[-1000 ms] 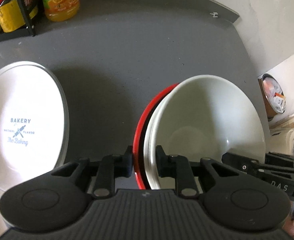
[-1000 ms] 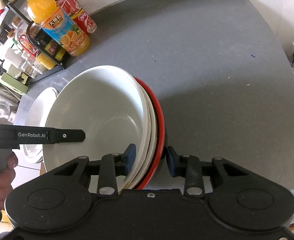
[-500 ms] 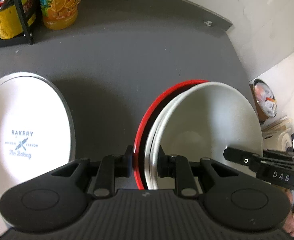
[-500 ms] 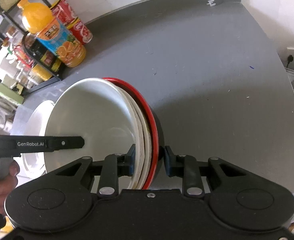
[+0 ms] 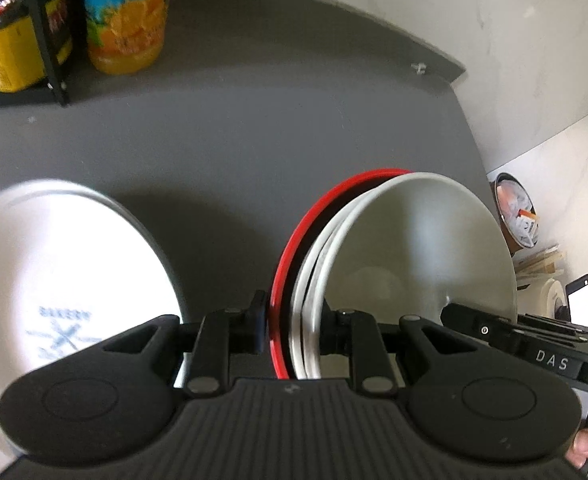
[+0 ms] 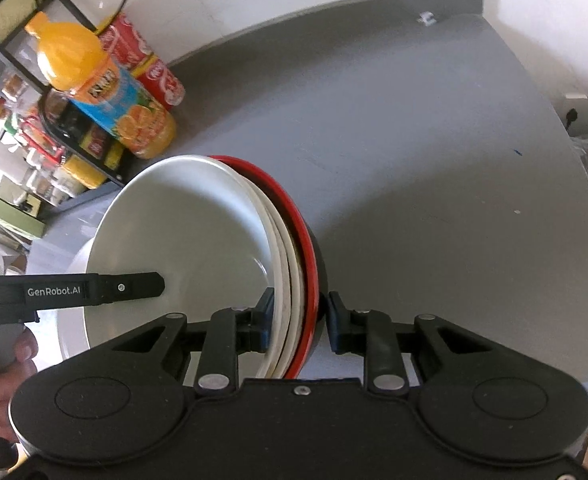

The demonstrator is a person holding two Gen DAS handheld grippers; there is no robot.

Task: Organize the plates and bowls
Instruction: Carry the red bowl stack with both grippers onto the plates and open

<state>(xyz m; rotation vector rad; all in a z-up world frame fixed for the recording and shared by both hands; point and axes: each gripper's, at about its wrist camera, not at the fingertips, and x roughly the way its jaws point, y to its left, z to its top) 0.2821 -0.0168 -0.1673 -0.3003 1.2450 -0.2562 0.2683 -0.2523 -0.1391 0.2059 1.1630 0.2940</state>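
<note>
Bowls point(image 5: 422, 248), white ones nested in a red-rimmed one, hang tilted above the grey table point(image 5: 253, 128), gripped at opposite rims. Only the left view shows the "BAKERY" plate point(image 5: 61, 264) lying left of them; the right view shows cola cans point(image 6: 149, 68) behind the juice bottle point(image 6: 105, 88). Left claw point(image 5: 291, 322) clamps the stacked rims, and right claw point(image 6: 300, 320) (jaws just closing) pinches the far side.
</note>
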